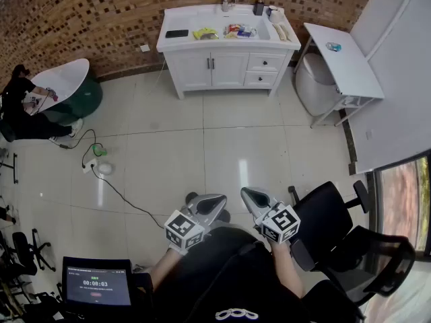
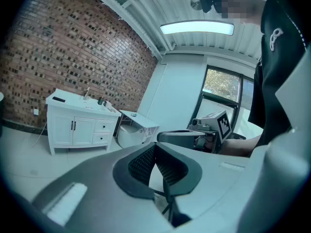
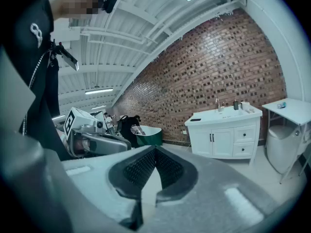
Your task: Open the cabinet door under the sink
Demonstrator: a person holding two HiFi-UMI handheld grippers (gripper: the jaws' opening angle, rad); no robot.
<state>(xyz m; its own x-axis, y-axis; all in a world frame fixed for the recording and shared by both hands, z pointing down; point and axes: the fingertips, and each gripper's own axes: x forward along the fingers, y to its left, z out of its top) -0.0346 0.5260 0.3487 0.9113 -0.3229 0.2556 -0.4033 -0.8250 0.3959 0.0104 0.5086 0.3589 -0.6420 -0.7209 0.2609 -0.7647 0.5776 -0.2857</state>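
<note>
Far across tile floor from sink cabinet, left tool, right tool closed; chair alongside.

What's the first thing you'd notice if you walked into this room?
The white sink cabinet stands at the far side against a brick wall, doors shut. Nearest the camera, the left gripper and right gripper point toward it, both shut and empty.
</note>
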